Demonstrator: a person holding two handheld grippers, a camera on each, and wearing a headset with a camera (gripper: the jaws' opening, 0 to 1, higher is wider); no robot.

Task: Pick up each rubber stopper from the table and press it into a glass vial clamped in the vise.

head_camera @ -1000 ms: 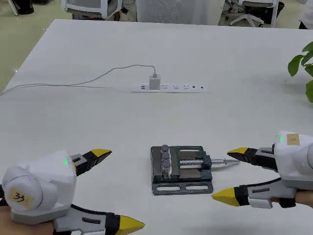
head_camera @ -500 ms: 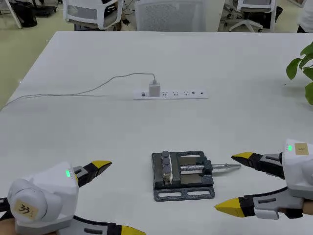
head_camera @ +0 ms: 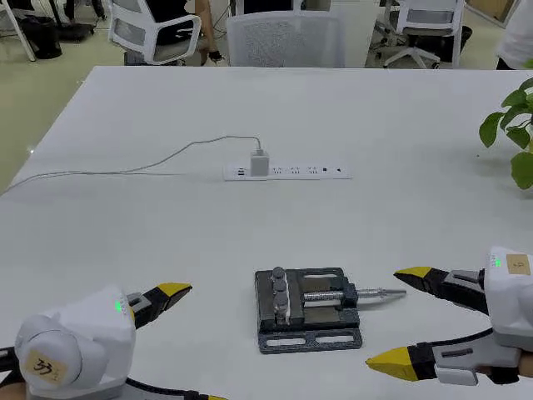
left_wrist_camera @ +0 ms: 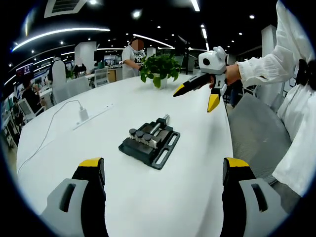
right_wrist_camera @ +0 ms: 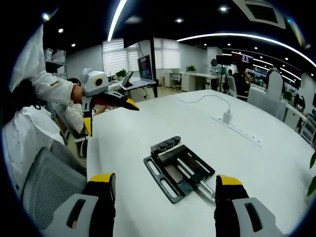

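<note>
A dark grey vise (head_camera: pixel 308 310) sits on the white table (head_camera: pixel 166 208), near its front edge. Its jaws clamp a short row of three glass vials (head_camera: pixel 279 293), each topped with a dark rubber stopper. My left gripper (head_camera: pixel 188 348) is open to the left of the vise, well apart from it. To the right, my right gripper (head_camera: pixel 400 317) is open beside the vise screw handle (head_camera: pixel 379 294), holding nothing. In the left gripper view the vise (left_wrist_camera: pixel 148 142) lies ahead between my open fingers, with the right gripper (left_wrist_camera: pixel 197 91) beyond. The right gripper view has the vise (right_wrist_camera: pixel 180 168) and the left gripper (right_wrist_camera: pixel 109 115).
A white power strip (head_camera: pixel 287 172) with a plugged charger and a cable running left lies mid-table. A green plant (head_camera: pixel 508 137) stands at the right edge. Office chairs (head_camera: pixel 287 37) stand beyond the far edge. Bare tabletop surrounds the vise.
The head camera has tipped up, so everything sits lower in view. Both grippers stay open and keep about the same places beside the vise.
</note>
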